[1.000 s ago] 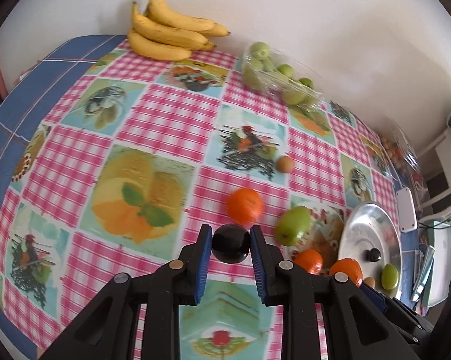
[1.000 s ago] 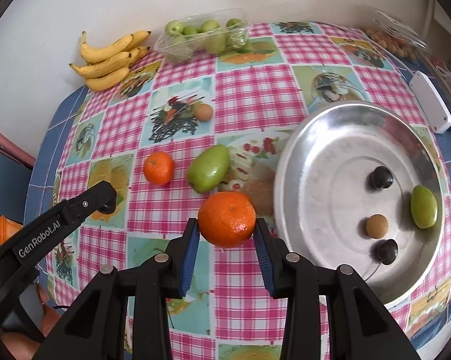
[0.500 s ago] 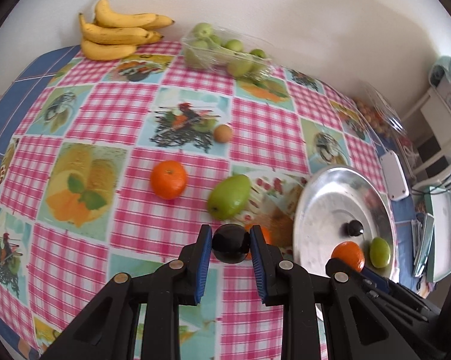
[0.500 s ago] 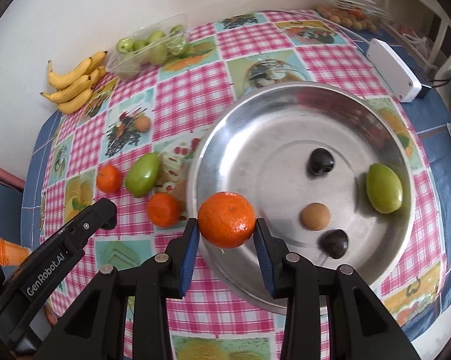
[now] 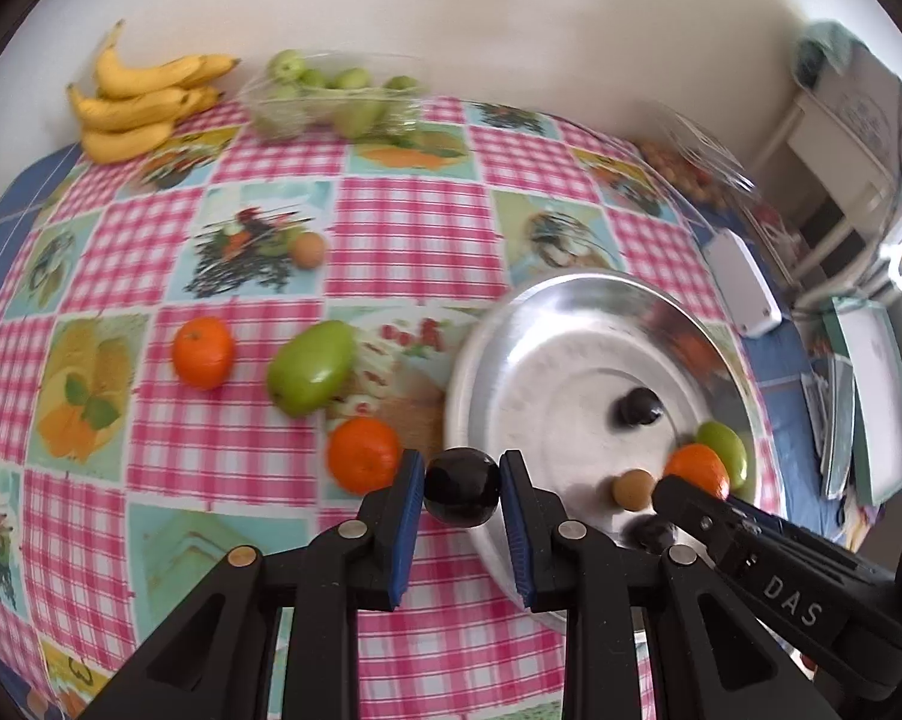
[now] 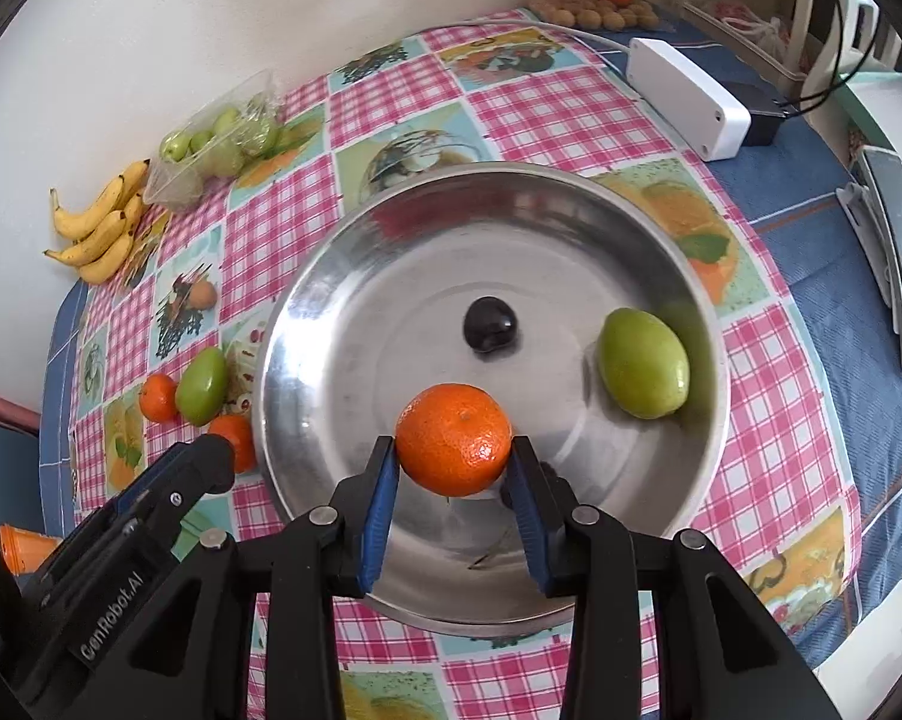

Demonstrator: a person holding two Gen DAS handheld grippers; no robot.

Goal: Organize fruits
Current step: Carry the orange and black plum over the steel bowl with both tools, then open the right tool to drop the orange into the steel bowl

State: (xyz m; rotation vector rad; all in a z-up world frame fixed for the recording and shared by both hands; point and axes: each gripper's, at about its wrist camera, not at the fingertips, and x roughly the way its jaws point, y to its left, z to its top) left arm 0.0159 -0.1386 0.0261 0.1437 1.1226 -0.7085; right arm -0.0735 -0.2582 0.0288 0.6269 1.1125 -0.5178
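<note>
We hold our left gripper (image 5: 461, 495) tipped down over the near edge of the table — its two blue pads squeeze a small dark fruit (image 5: 461, 495). Our right gripper (image 6: 454, 449) tips down more steeply beside it — its pads pinch an orange (image 6: 454, 449) tight.

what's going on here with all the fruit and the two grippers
A person is sorting fruit into a metal bowl. The right gripper holds an orange over the bowl; the left gripper holds a dark plum near its rim. A green mango already lies inside; two oranges remain on the tablecloth.
</note>
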